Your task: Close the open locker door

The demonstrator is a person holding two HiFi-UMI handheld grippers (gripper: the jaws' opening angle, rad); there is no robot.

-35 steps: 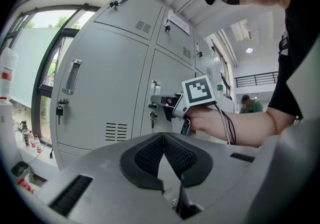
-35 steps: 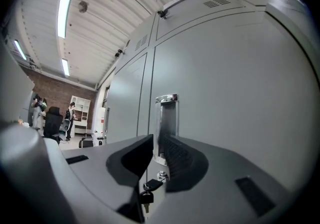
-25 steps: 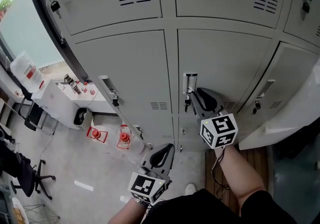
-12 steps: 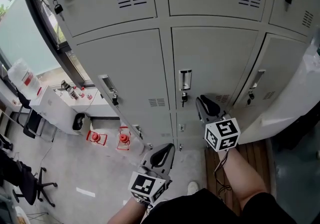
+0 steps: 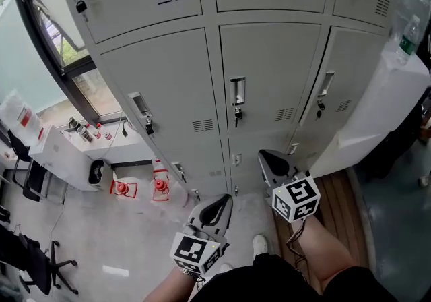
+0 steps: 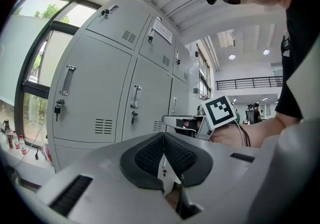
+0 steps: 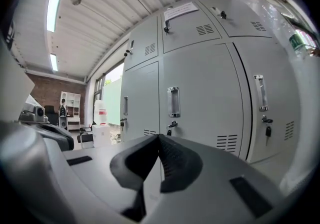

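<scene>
You pulled your left claw (image 5: pixel 219 207) back from the lockers (image 5: pixel 161 85); its bumpy black pads (image 6: pixel 150 155) touch, holding nothing. The flat grey metal locker door (image 5: pixel 269 71) sits shut. Your right claw (image 5: pixel 269 159) backed off too, just squeezed closed, empty.

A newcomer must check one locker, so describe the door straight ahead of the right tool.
Start at the grey lockers beside the big window. In its row of tall doors, take the centre door, ahead of the right tool, whose jaws have just closed on nothing. Its handle and hanging key match its neighbours'; only it has a tall door on each side.
</scene>
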